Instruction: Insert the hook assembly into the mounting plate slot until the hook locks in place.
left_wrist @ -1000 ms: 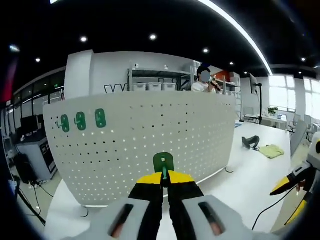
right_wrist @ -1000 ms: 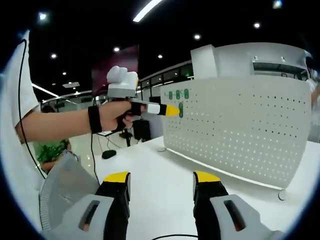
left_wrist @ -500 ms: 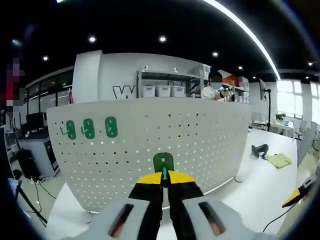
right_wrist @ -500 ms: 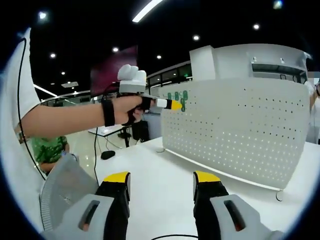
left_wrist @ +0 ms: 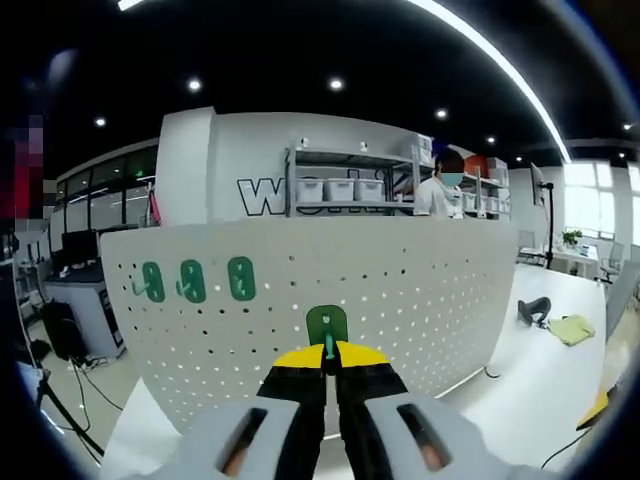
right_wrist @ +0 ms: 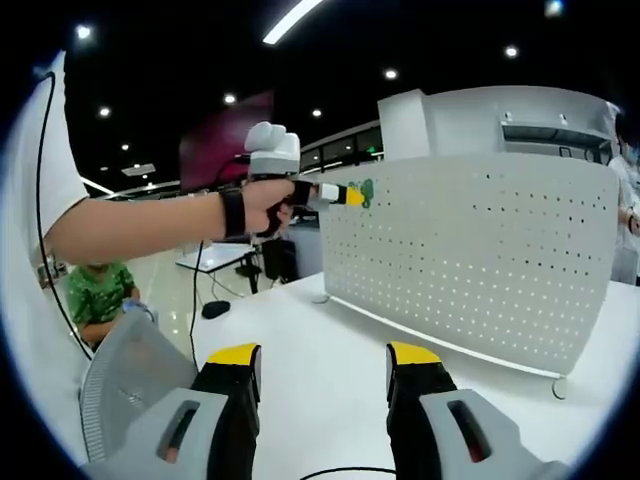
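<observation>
My left gripper (left_wrist: 328, 352) pinches a green hook (left_wrist: 327, 326) before the white pegboard (left_wrist: 400, 290); right gripper (right_wrist: 323, 360) fingers wide, empty.

My left gripper (left_wrist: 328, 352) pinches a green hook (left_wrist: 327, 326), upright above my closed jaw tips. Ahead stands the white perforated mounting plate (left_wrist: 400, 290), three green hooks (left_wrist: 193, 280) already seated at its upper left.

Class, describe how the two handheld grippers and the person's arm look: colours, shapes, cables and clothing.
Each gripper has black jaws with yellow tips on grey bases bearing dark slots. The left gripper carries a white rounded top; a black cable hangs from it. The left hand has a black wristband, and the person wears a white short sleeve.
</observation>
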